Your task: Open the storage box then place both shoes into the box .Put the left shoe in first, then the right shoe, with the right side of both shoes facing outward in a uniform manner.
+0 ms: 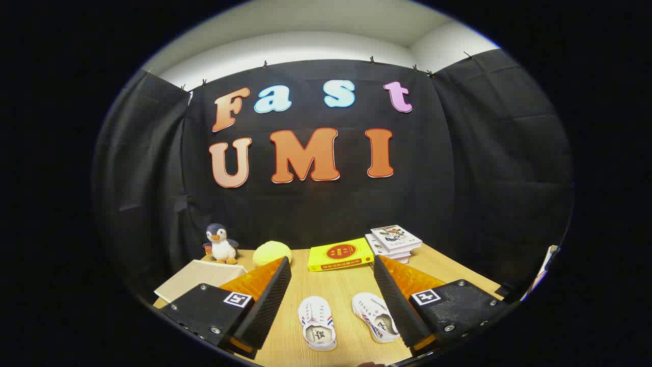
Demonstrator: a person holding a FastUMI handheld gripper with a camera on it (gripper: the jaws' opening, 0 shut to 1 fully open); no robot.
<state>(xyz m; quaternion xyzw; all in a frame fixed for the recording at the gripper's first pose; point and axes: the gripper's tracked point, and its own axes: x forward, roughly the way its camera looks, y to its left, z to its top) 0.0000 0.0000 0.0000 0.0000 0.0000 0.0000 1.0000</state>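
The jaws [331, 300] stand wide apart and hold nothing, poised above the wooden counter [344, 285] with the two small white shoes lying between their fingers. Taking the yellow book [340, 255] as the landmark, the nearer shoe [318, 323] lies well in front of it, sole down, its toe pointing back toward the book; the second shoe [376, 316] lies just to the right of the first, apart from it, turned at a slant so that its opening faces the right finger, which partly covers its heel end. Which is the left shoe and which the right I cannot tell from here. The pair probably sits side by side so that either can be picked in turn. To the left of the book, beside the left finger, lies a flat pale panel [198, 285], likely the storage box or its lid, still closed as far as can be judged; opening it would come first. Just left of the book sits a yellow plush ball [272, 253], and further left a penguin toy [221, 243]. Just right of the book is a stack of books [394, 241], near the black cloth wall behind.
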